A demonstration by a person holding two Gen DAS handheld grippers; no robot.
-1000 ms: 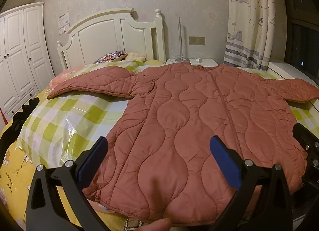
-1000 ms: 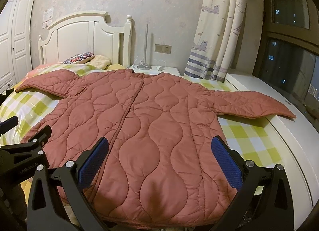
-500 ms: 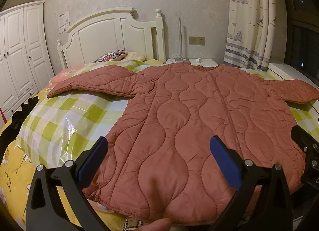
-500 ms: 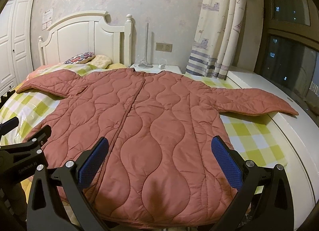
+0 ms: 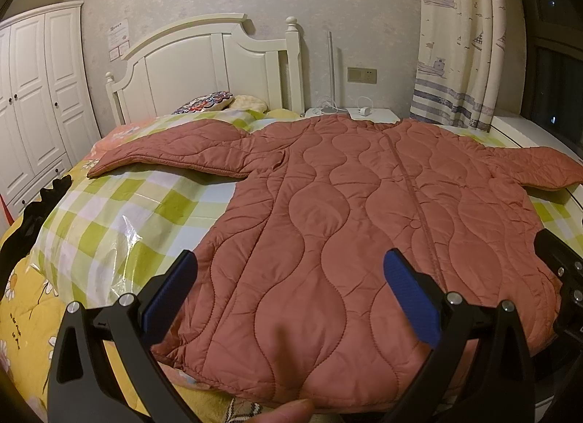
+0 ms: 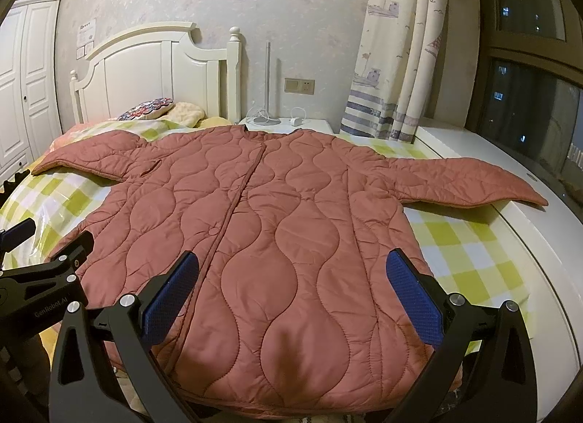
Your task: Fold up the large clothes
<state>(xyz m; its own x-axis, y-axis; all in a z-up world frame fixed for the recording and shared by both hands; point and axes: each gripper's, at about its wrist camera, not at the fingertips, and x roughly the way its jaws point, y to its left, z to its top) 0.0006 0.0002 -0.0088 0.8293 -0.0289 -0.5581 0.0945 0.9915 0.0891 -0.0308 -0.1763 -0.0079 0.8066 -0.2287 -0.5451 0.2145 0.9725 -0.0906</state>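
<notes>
While the quilted coat lies flat, unfolded on the bed, both your left tongs and right tongs hover wide and empty at its hem: pre-grasp, so next pinch a sleeve or hem corner.

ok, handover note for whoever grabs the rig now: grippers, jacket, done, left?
Left gripper: open, empty, above the hem on the jacket's left half.
Right gripper: open, empty, above the hem on the right half.
Quilted jacket: spread flat, front up, on the checked bedspread, hem toward the rig, collar toward the headboard. Left sleeve and right sleeve both lie stretched straight out.
Done: laid out only; no fold shows.
Left: all folding. Probably sleeves in first, then the body.
</notes>
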